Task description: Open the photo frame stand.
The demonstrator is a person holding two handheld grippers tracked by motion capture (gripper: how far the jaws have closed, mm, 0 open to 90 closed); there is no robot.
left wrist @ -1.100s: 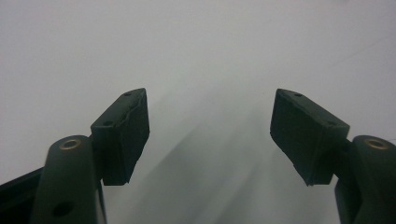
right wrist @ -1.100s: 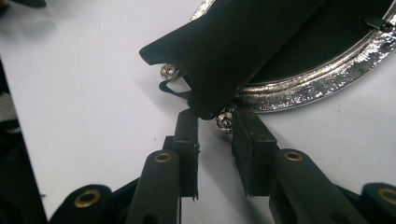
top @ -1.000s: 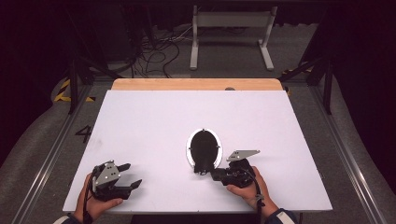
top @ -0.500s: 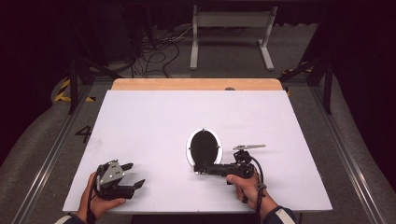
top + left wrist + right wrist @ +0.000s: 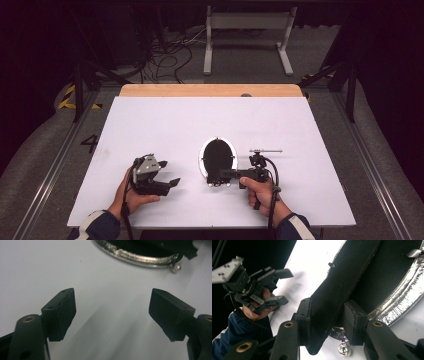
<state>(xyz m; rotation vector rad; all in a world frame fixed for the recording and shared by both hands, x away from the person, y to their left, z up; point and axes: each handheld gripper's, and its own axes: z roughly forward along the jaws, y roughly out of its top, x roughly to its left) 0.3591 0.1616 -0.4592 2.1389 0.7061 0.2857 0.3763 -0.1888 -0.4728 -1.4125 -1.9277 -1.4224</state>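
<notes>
Since the earlier frame the left gripper, released with jaws just widened and nothing between them, has been brought toward the mirror at mid-table, whose black handle is clenched by the right gripper; next, its metal rim likely must be grasped.

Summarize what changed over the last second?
Left claw moved right toward the oval metal-rimmed black object, jaws opening further with nothing between them. Right claw turned from upright onto its side, staying clamped on the object's black strap. The object stayed put.
</notes>
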